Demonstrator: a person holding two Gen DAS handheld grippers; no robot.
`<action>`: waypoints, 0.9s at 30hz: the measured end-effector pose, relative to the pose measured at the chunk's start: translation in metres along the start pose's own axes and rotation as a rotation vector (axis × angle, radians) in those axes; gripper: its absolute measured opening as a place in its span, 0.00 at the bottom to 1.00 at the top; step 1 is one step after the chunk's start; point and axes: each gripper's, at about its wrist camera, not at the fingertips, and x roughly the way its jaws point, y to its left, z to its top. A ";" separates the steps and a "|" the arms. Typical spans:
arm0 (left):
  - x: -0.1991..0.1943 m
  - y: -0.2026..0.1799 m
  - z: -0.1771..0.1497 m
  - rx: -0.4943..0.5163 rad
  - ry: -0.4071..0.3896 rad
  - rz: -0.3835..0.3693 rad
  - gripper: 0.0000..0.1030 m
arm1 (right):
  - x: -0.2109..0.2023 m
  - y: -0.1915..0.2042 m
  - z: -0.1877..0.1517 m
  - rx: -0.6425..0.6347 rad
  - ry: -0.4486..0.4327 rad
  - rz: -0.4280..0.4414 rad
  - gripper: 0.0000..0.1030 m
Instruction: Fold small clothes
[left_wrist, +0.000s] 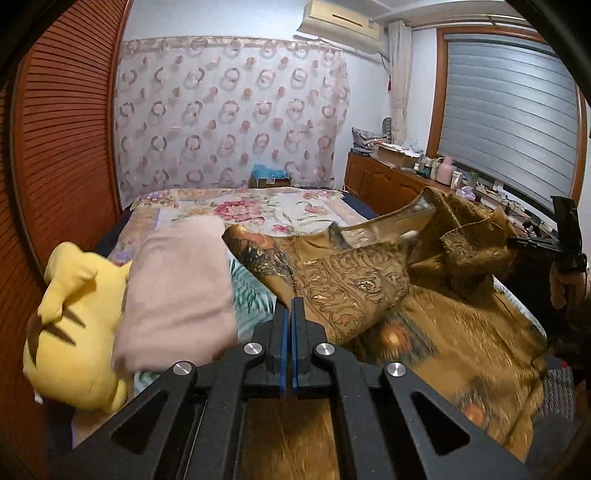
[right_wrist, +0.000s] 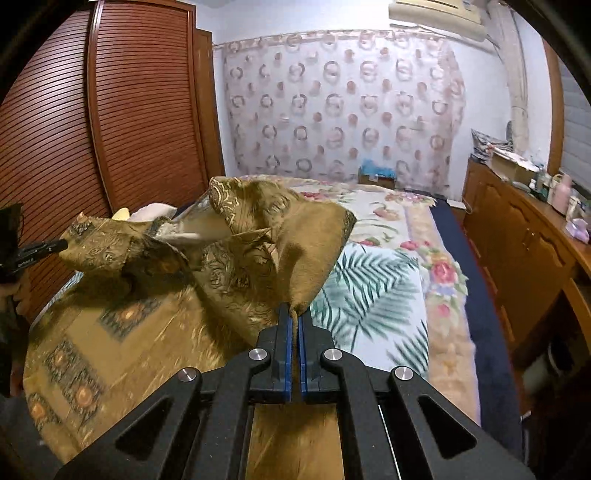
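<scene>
A golden-brown patterned garment hangs lifted above the bed, with its lower part trailing on the blanket. My left gripper is shut on one edge of it, the cloth pinched between the blue pads. In the right wrist view, my right gripper is shut on another corner of the same garment. The cloth sags in crumpled folds between the two grips. Each gripper shows at the edge of the other's view: the right gripper at far right, and the left gripper at far left.
A folded pink cloth and a yellow plush toy lie on the bed's left side. The floral blanket covers the bed. Louvered wardrobe doors stand on the left. On the right is a cluttered wooden sideboard.
</scene>
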 end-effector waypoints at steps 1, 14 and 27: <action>-0.008 0.001 -0.007 -0.007 -0.001 0.004 0.02 | -0.007 0.001 -0.006 -0.004 0.004 0.002 0.02; -0.060 0.009 -0.051 -0.070 0.027 0.045 0.02 | -0.065 0.017 -0.038 0.041 0.159 -0.059 0.02; -0.061 0.008 -0.061 -0.011 0.093 0.113 0.37 | -0.066 0.013 -0.039 0.077 0.216 -0.051 0.06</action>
